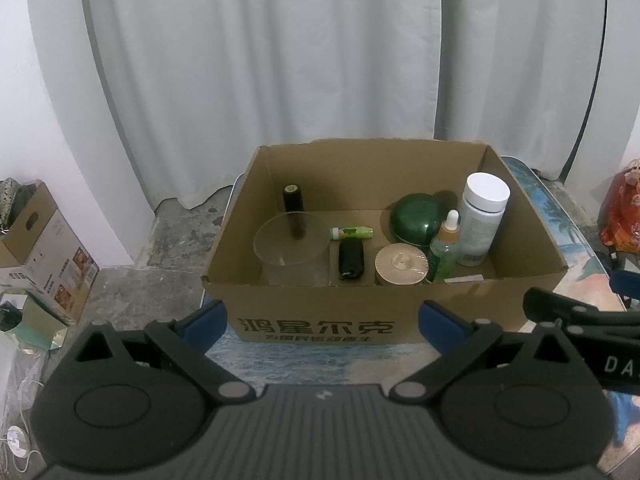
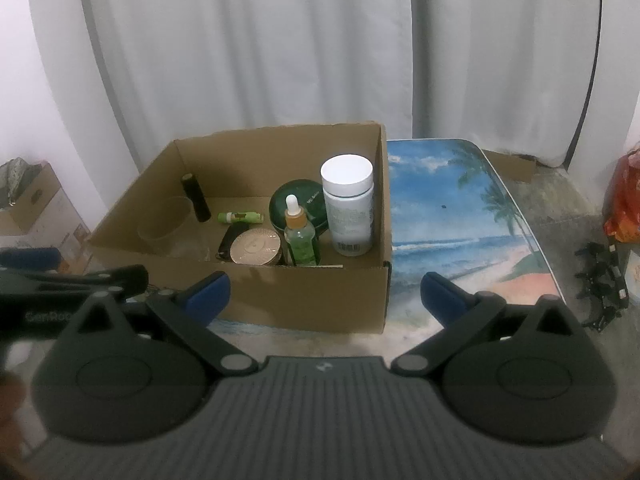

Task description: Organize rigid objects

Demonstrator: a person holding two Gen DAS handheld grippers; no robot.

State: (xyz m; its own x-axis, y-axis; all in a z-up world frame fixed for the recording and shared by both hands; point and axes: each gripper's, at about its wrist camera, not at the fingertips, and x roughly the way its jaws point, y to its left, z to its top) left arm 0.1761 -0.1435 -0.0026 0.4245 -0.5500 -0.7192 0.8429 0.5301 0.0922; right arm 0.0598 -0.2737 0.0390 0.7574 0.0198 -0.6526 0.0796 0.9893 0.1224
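Note:
An open cardboard box (image 1: pixel 320 320) (image 2: pixel 312 300) stands on a beach-print table (image 2: pixel 460 208). Inside it are a clear plastic cup (image 1: pixel 290 252), a black tube (image 1: pixel 294 200), a small green tube (image 1: pixel 351 233), a black case (image 1: pixel 351 263), a round tan lid (image 1: pixel 401 263), a dark green round jar (image 1: pixel 418 218), a green dropper bottle (image 1: pixel 445 250) and a white-capped bottle (image 1: pixel 482 220) (image 2: pixel 348 204). My left gripper (image 1: pixel 322 316) is open and empty before the box's front wall. My right gripper (image 2: pixel 324 294) is open and empty near the box's right front corner.
A grey curtain (image 1: pixel 280 60) hangs behind the table. A printed carton (image 1: pixel 44 256) stands on the floor at left. An orange bag (image 2: pixel 624 200) and a black plastic piece (image 2: pixel 602 280) lie at right. The right gripper's body (image 1: pixel 580 316) shows in the left wrist view.

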